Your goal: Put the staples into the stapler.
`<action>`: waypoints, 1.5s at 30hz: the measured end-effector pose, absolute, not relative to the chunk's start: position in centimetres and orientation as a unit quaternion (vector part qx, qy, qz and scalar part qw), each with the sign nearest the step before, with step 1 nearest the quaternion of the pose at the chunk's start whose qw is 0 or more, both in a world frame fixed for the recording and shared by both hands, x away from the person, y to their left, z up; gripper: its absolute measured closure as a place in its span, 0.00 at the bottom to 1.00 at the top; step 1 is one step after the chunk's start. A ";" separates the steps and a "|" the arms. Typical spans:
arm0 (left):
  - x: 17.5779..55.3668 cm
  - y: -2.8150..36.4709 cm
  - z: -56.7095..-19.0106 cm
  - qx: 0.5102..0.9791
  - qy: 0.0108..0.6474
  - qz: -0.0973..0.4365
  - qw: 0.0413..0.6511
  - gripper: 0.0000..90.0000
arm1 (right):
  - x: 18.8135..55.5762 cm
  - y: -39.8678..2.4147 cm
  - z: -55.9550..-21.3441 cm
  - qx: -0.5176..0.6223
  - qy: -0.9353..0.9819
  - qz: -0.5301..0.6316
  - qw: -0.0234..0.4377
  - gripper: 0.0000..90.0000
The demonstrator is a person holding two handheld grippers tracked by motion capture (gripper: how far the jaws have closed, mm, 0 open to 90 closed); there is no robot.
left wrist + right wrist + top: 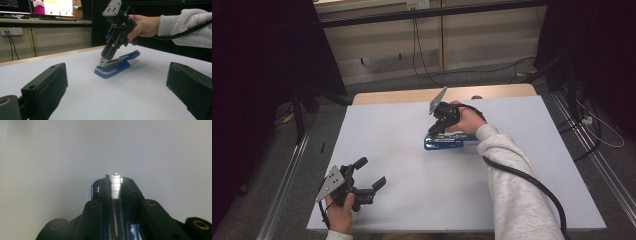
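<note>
One blue stapler (443,142) lies on the white table (412,200), just behind its centre. The right gripper (432,133) clamps the stapler's metal front end. Near the table's front-left corner, well apart from the stapler, the left gripper (371,172) rests, jaws spread wide and empty.

Right tongs (432,133) tilt down, jaws nearly together; left tongs (371,173) rest low, jaws spread wide

The stapler (443,142) lies on the table (402,200), right of centre, toward its far edge.
</note>
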State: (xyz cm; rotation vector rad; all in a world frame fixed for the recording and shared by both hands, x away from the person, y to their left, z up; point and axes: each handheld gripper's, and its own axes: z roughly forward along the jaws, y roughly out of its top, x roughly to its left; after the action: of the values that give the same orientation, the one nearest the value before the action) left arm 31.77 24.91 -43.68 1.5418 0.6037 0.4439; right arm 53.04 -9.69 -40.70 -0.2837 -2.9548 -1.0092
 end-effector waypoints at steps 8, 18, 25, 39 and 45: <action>31.8 24.9 -43.7 0.680 0.267 0.194 0.655 0.04 | 53.0 -9.6 -40.7 -0.091 -0.942 -0.322 0.006 0.87; 31.8 24.9 -43.7 0.680 0.267 0.194 0.655 0.04 | 53.0 -9.8 -40.8 -0.086 -0.942 -0.323 0.004 0.87; 31.8 24.9 -43.7 0.681 0.267 0.195 0.654 0.04 | 53.1 -9.7 -40.8 -0.088 -0.943 -0.320 0.006 0.87; 31.8 24.9 -43.7 0.680 0.267 0.193 0.654 0.04 | 53.1 -9.5 -41.0 -0.088 -0.944 -0.319 0.008 0.87; 31.8 24.9 -43.7 0.684 0.265 0.197 0.650 0.04 | 53.1 -9.4 -41.1 -0.095 -0.941 -0.324 0.009 0.85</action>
State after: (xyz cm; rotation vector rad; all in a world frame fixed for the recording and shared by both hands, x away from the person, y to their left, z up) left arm 31.83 24.90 -43.74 1.5537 0.6027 0.4470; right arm 53.07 -9.44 -41.14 -0.2972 -2.9411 -1.0114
